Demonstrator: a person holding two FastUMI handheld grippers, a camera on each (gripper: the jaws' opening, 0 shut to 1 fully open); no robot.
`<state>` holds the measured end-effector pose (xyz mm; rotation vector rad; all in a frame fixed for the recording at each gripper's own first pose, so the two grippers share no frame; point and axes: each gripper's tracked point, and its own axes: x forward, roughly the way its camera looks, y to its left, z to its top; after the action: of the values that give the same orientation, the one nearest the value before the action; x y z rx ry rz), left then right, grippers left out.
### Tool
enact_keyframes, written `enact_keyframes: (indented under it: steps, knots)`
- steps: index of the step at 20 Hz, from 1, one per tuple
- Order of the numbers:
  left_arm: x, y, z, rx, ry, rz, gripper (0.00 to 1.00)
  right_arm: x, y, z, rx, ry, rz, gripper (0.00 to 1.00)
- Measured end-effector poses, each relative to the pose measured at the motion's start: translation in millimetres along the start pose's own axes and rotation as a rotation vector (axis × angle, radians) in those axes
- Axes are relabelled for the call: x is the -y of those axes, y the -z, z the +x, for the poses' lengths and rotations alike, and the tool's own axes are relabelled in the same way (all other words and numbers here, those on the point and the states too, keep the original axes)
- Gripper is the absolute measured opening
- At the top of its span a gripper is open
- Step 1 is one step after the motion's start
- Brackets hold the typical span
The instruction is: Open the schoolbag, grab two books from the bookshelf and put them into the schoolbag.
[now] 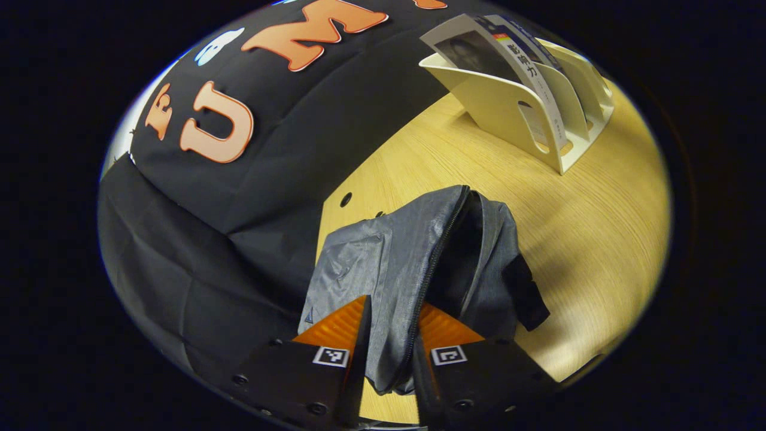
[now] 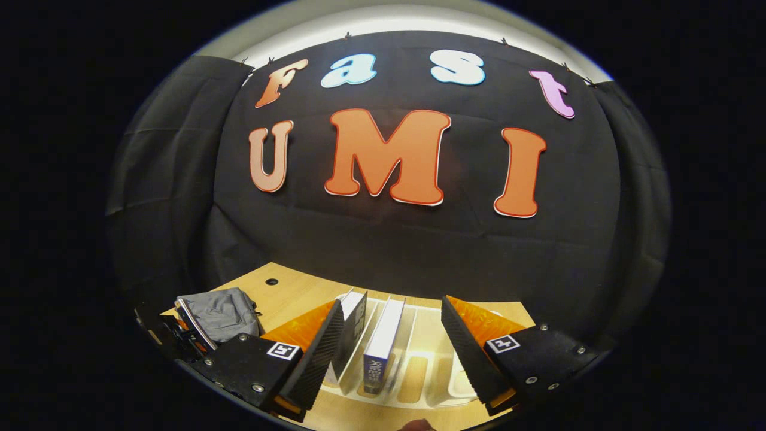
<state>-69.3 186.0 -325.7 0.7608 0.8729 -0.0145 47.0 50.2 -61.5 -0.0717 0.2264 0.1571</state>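
Left gripper [image 1: 392,350] clamped on schoolbag [image 1: 413,263] edge, lower centre, zip open. Right gripper [image 2: 392,347] wide open, empty, straddling 2 books [image 2: 383,335] in bookshelf [image 2: 419,371], bottom centre. Recommended: lower squarely, close on 1 spine, lift straight.
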Motion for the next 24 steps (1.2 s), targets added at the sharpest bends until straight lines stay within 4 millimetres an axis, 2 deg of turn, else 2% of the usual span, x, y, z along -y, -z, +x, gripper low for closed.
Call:
enact_keyframes:
  steps: [1,3,6,9,14,16,20,21,24]
  knots:
    - [-3,-2,3,0.014,0.031,-0.002,0.26,-10,0,3,-0.012,0.003,0.003,0.97]
    - [-10,-3,4,0.034,0.131,-0.003,0.14,-29,3,10,-0.062,0.012,0.012,0.97]
    - [-22,-5,-1,0.061,0.278,0.001,0.1,-47,11,20,-0.152,0.043,0.013,0.98]
    - [-45,-8,-2,0.076,0.426,0.004,0.08,-60,22,33,-0.276,0.083,0.042,0.98]
    - [-84,-19,-11,0.082,0.585,-0.007,0.08,-73,43,41,-0.493,0.101,0.135,0.98]
    - [-93,-23,-12,0.065,0.627,-0.02,0.08,-76,51,40,-0.579,0.098,0.16,0.98]
    - [-113,-35,-9,0.031,0.673,-0.009,0.08,-76,72,61,-0.719,0.089,0.194,0.98]
    - [-117,-38,-8,0.018,0.684,-0.007,0.08,-77,82,72,-0.778,0.086,0.208,0.98]
    - [-124,-42,-5,0.008,0.671,0.014,0.08,-70,101,96,-0.872,0.104,0.242,0.92]
